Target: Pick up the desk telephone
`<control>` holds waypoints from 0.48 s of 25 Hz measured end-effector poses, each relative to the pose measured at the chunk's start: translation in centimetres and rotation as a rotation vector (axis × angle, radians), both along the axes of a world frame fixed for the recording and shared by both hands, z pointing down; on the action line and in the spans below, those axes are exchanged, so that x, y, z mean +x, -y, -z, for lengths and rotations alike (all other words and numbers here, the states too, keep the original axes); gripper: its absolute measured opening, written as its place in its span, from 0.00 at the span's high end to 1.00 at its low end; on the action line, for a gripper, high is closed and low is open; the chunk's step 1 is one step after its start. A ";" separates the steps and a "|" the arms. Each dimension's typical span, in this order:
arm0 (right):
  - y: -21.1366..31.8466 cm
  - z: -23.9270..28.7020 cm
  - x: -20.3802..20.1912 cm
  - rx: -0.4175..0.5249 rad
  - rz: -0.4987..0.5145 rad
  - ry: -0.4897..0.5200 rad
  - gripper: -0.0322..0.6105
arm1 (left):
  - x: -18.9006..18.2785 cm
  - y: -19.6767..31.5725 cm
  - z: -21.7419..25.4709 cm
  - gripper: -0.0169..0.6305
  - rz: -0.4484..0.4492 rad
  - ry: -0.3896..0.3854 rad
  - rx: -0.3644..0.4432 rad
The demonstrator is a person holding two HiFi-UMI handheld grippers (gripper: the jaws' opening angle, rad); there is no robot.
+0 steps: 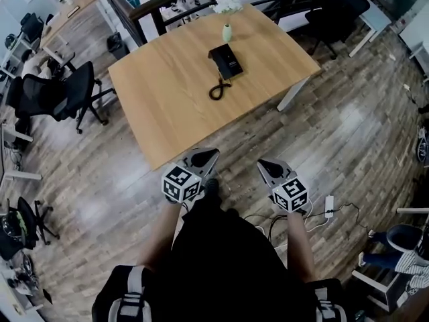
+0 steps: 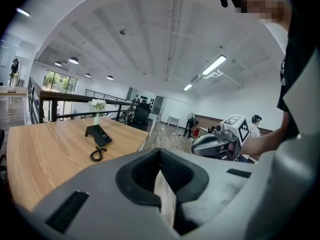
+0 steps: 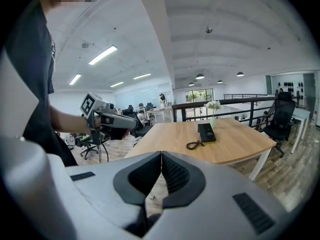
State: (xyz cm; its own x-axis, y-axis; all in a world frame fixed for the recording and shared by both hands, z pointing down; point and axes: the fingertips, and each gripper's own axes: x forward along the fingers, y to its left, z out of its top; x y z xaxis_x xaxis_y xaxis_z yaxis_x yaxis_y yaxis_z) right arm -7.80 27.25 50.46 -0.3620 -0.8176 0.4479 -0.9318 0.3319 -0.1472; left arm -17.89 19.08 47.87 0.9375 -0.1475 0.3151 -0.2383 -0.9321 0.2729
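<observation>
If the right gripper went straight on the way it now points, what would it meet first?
Probably the wooden table, at its near edge or top, well short of the desk telephone. The right gripper is shut and empty. Depth is hard to judge.

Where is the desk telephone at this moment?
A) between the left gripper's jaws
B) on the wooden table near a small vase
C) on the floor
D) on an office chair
B: the desk telephone lies on the wooden table, close to the vase.
</observation>
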 end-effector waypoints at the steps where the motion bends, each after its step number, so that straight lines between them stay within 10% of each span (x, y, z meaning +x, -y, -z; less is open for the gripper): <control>1: 0.6 -0.1 0.1 -0.005 -0.008 0.002 0.91 | 0.2 0.7 -0.1 0.94 -0.007 0.001 -0.004; 12: 8.3 -1.5 0.6 -0.038 -0.104 -0.027 0.91 | 1.3 9.5 -2.5 0.94 -0.107 0.033 -0.033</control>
State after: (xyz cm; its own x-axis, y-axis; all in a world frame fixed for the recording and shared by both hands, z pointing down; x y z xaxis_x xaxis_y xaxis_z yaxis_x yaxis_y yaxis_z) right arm -7.21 18.97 51.97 -0.2636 -0.8325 0.4874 -0.9646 0.2277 -0.1326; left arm -16.56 9.56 50.39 0.9363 -0.0363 0.3493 -0.1476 -0.9433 0.2974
